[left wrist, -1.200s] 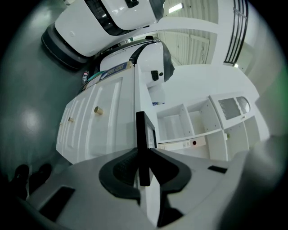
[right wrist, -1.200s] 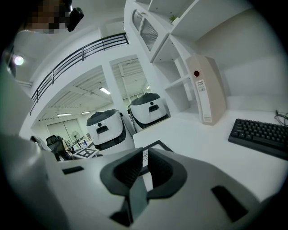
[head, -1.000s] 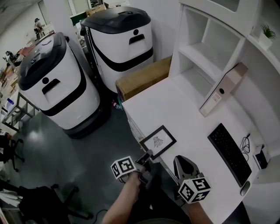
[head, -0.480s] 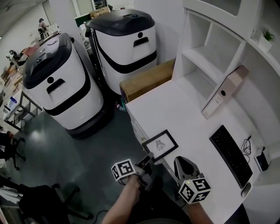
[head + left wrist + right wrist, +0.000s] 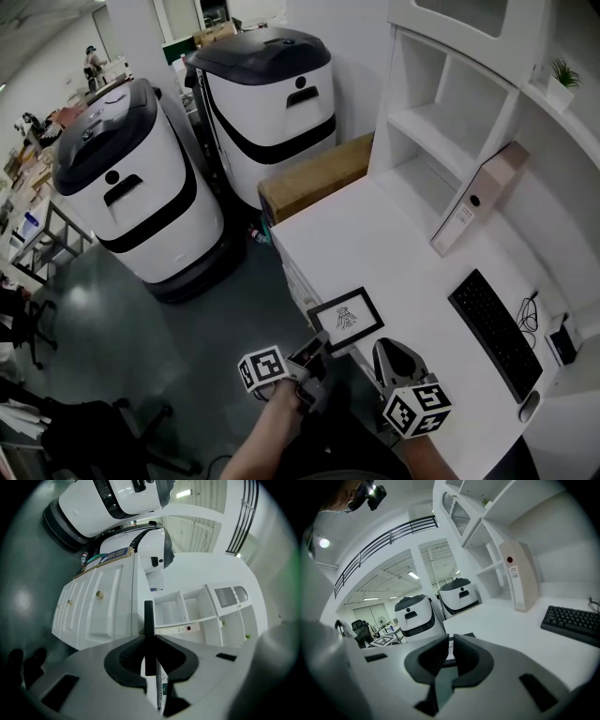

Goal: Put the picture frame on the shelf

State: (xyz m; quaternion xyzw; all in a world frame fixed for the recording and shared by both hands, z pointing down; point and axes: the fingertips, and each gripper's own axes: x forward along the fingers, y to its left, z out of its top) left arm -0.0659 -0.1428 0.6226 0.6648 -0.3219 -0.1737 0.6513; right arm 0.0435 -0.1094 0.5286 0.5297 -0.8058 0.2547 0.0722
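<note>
A black picture frame [image 5: 345, 319] with a white sketch hangs at the near left corner of the white desk [image 5: 394, 244]. My left gripper [image 5: 317, 345] is shut on its near edge. In the left gripper view the frame [image 5: 148, 625] stands edge-on between the pads, with the white shelf unit [image 5: 187, 611] behind it. The shelf unit [image 5: 441, 103] rises at the desk's far right, its compartments bare. My right gripper [image 5: 387, 358] hovers over the desk just right of the frame. Its jaws stand open by a narrow gap with nothing between them [image 5: 450, 651].
A beige binder [image 5: 478, 192] leans against the shelf unit, and a black keyboard [image 5: 494, 333] lies at the right. A cardboard box [image 5: 314, 173] sits behind the desk. Two white-and-black machines [image 5: 131, 178] [image 5: 267, 89] stand on the floor to the left.
My left gripper has lifted the frame slightly at the desk corner. The right gripper has stayed where it was.
</note>
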